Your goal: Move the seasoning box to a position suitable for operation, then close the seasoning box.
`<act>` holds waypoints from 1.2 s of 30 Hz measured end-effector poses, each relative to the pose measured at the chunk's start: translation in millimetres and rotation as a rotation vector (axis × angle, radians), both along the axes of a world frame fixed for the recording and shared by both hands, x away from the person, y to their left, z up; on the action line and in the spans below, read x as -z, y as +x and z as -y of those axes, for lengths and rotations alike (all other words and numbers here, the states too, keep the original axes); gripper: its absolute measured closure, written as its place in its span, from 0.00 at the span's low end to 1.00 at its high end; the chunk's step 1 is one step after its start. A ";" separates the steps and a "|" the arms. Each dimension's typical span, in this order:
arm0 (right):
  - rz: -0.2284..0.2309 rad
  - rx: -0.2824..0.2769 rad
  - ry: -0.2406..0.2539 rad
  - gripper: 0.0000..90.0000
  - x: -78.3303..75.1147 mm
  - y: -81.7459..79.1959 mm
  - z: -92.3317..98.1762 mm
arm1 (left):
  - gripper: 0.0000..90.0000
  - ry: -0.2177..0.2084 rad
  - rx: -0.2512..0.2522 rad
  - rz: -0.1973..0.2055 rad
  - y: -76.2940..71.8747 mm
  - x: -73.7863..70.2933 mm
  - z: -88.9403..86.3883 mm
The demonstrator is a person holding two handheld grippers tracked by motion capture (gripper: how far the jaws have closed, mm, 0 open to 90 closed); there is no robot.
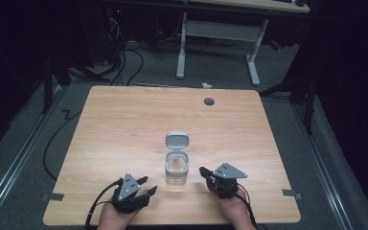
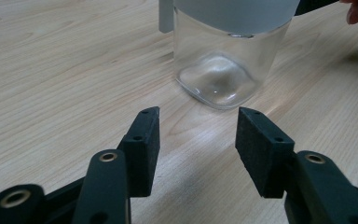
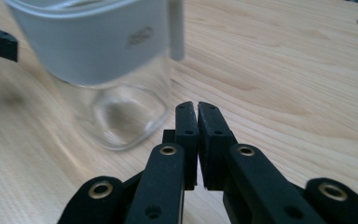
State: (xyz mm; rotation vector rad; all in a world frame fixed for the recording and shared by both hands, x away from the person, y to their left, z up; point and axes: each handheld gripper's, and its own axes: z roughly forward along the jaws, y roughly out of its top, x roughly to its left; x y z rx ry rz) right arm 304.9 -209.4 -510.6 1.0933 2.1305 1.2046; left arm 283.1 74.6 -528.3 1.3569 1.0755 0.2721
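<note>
A clear glass jar (image 1: 177,171) with a grey collar and a flipped-up grey lid (image 1: 177,140) stands upright near the front middle of the wooden table (image 1: 124,124). Left of the jar, my left gripper (image 1: 147,185) rests open and empty; in its own view the jar (image 2: 221,70) stands just beyond the open gripper (image 2: 198,123). On the other side, my right gripper (image 1: 204,171) is shut on nothing, its tips close to the jar. In the right gripper view the jar (image 3: 107,84) stands to the left of the shut gripper (image 3: 197,108).
A round grey grommet hole (image 1: 209,101) sits near the table's far edge. Behind the table a white desk frame (image 1: 218,43) and cables (image 1: 124,62) lie on the grey floor. Metal rails (image 1: 19,158) run along both sides.
</note>
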 end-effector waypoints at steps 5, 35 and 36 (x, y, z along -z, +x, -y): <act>-0.042 0.085 0.034 1.00 0.2 6.7 12.1 | 0.65 -0.022 -0.008 -0.019 3.8 -1.0 2.7; -0.022 0.044 0.086 0.99 -19.7 63.3 -5.2 | 0.97 -0.047 0.102 -0.052 0.2 2.8 48.2; -0.022 0.044 0.086 0.99 -19.7 63.3 -5.2 | 0.97 -0.047 0.102 -0.052 0.2 2.8 48.2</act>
